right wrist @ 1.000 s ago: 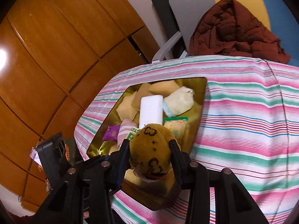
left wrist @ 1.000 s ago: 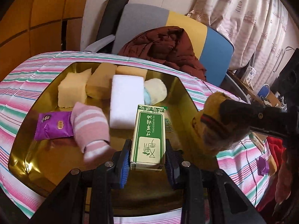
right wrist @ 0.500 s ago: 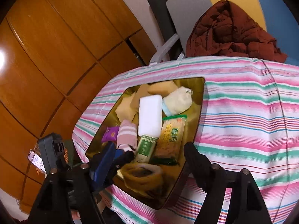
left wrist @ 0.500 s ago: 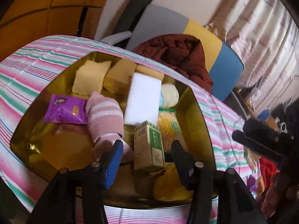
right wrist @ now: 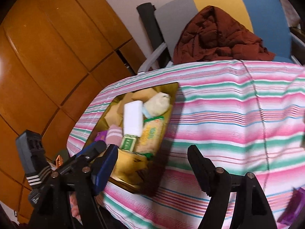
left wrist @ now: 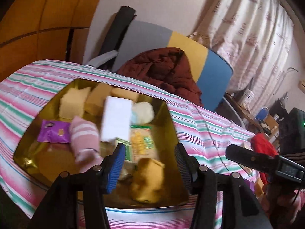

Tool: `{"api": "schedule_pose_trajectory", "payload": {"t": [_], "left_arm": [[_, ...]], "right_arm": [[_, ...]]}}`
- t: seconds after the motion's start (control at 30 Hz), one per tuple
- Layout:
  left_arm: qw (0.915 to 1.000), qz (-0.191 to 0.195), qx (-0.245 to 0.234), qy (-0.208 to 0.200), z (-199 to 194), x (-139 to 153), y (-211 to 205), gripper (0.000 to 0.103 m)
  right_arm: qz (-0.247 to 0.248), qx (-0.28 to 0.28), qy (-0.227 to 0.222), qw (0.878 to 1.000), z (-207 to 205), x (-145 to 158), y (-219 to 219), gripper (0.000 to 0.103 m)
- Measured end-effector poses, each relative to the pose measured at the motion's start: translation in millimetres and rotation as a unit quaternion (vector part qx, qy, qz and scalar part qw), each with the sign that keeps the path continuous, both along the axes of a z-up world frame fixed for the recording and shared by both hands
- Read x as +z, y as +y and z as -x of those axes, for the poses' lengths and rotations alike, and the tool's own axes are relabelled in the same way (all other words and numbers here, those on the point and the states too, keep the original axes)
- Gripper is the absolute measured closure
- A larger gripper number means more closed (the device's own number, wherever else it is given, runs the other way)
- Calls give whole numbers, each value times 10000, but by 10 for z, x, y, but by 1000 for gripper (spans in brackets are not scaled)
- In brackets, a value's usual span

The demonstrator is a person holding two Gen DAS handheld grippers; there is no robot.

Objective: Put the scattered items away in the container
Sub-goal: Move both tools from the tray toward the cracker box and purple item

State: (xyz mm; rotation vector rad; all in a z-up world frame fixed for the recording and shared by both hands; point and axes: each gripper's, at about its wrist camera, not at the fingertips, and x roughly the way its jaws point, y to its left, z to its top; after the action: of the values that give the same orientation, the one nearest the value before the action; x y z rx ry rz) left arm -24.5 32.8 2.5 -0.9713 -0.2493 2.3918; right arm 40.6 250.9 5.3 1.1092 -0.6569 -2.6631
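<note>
A gold tray (left wrist: 172,118) (right wrist: 177,87) sits on the striped tablecloth and holds several items: yellow sponges (left wrist: 73,103), a white block (left wrist: 116,118), a cream ball (left wrist: 143,111), a purple packet (left wrist: 52,131), a pink striped sock (left wrist: 83,133), a snack packet (right wrist: 150,133) and a green tea box (right wrist: 128,143). A yellow-brown soft item (left wrist: 147,179) lies at the tray's near end. My left gripper (left wrist: 149,162) hangs open above it, holding nothing. My right gripper (right wrist: 152,152) is open and empty over the tray's right edge.
A second purple packet (right wrist: 293,208) lies on the tablecloth (right wrist: 228,114) at the near right. Behind the table stands a chair (left wrist: 213,70) with a dark red jacket (left wrist: 164,70) on it. Wooden panels are on the left and a curtain on the right.
Both grippers opened. The green box and the yellow-brown item were let go and now lie in the tray. The left gripper rose and drew back; the right gripper swung to the right.
</note>
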Motion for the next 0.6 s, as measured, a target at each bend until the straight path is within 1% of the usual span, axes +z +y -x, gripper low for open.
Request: {"api": "schedule_pose_trajectory", "payload": {"t": [0.2, 0.33, 0.5, 0.6], "left_arm": [[9995, 18, -324, -55, -109, 5, 246, 49], [9979, 109, -644, 7, -217, 18, 412, 49], [9932, 215, -1142, 53, -385, 40, 691, 49], [9893, 283, -1434, 32, -482, 30, 885, 49]], "right_arm": [[87, -325, -24, 9994, -161, -23, 281, 26], [13, -549, -86, 9985, -277, -21, 470, 26], [-208, -1040, -574, 9927, -448, -52, 814, 26], [-277, -1220, -896, 9881, -625, -34, 1135, 26]]}}
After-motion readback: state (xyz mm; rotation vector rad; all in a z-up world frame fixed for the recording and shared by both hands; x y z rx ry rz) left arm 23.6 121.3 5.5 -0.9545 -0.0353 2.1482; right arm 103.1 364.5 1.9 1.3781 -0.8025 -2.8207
